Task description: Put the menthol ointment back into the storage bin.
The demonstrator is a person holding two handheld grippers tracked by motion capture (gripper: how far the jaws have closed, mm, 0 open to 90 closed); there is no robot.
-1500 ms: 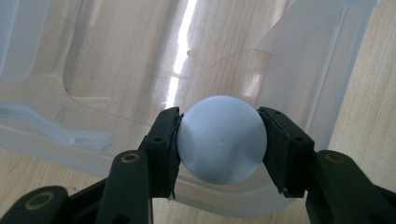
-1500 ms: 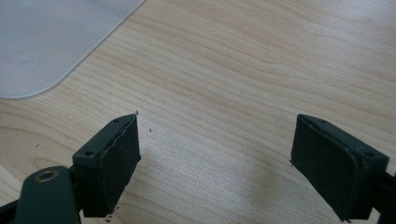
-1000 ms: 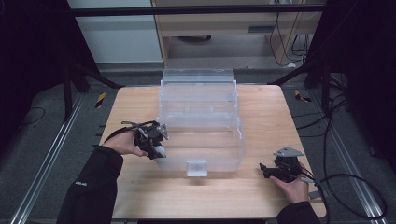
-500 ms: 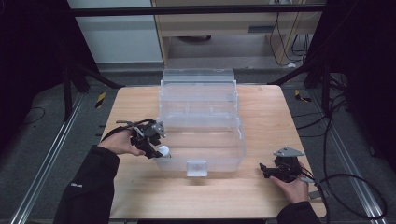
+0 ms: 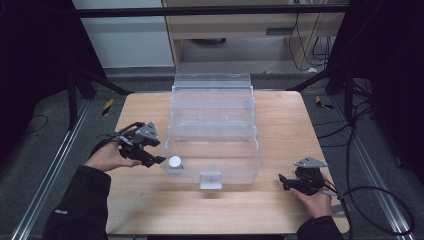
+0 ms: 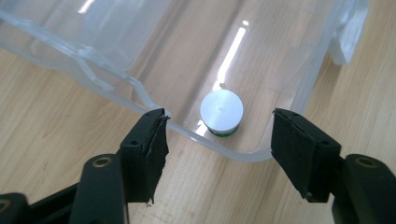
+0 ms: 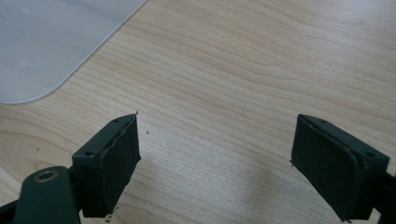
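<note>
High view: your left gripper (image 5: pixel 159 161) hovers at the near-left corner of the clear bin (image 5: pixel 252 150) on the wooden table (image 5: pixel 150 210), jaws spread and holding nothing. A small white-topped jar (image 5: pixel 175 162) with a green band stands upright inside that corner of the bin, just beyond the jaws; in the left gripper view the jar (image 6: pixel 221 112) sits between them past the rim. Your right gripper (image 5: pixel 283 181) rests low on the table's right side, well apart from the bin, jaws wide and empty.

dim surroundings, lit table (image 5: pixel 150 200), glare streaks on plastic.
</note>
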